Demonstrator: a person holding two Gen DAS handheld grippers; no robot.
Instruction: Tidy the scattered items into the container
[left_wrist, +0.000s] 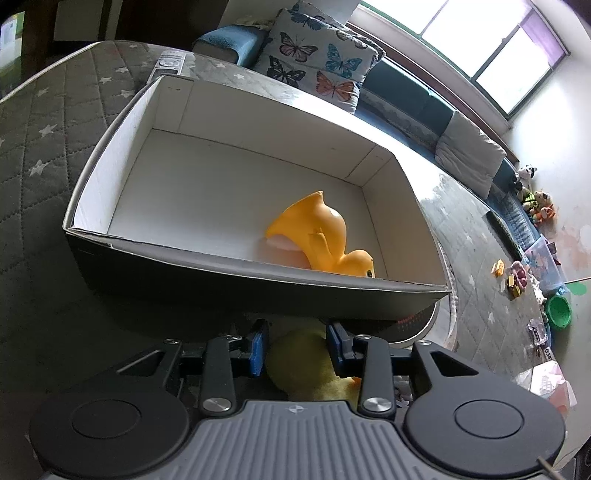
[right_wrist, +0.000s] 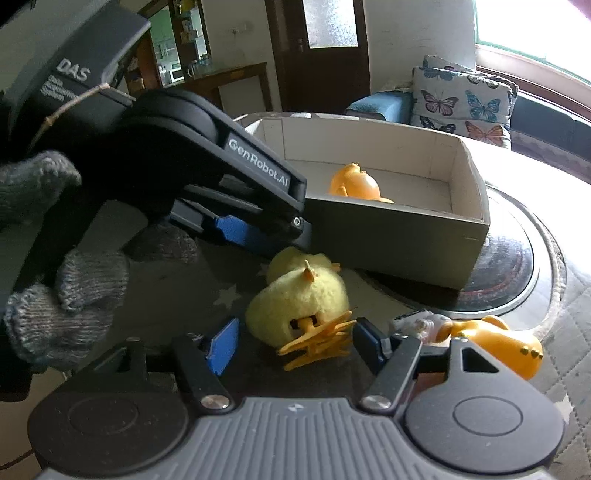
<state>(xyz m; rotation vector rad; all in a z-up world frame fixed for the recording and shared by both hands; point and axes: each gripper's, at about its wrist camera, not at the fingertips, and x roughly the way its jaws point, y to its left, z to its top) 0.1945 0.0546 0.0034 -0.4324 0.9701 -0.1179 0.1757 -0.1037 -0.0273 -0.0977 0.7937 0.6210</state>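
A white-lined cardboard box (left_wrist: 110, 155) (right_wrist: 469, 192) stands on the quilted table and holds an orange plastic duck (left_wrist: 317, 236) (right_wrist: 356, 182). A yellow plush chick (right_wrist: 299, 302) with orange feet lies on the table just before the box's near wall. My left gripper (left_wrist: 295, 345) (right_wrist: 269, 243) has its blue pads on either side of the chick's head (left_wrist: 299, 358), closed against it. My right gripper (right_wrist: 291, 343) is open, its pads (right_wrist: 221, 343) wide on either side of the chick's feet. An orange toy (right_wrist: 498, 339) and a small white item (right_wrist: 417, 321) lie to the right.
A round tray (right_wrist: 517, 266) sits under the box's right end. A remote control (left_wrist: 168, 64) lies behind the box. Butterfly cushions (left_wrist: 314, 59) rest on a sofa beyond. Small toys and a green bowl (left_wrist: 559, 312) lie at the far right of the table.
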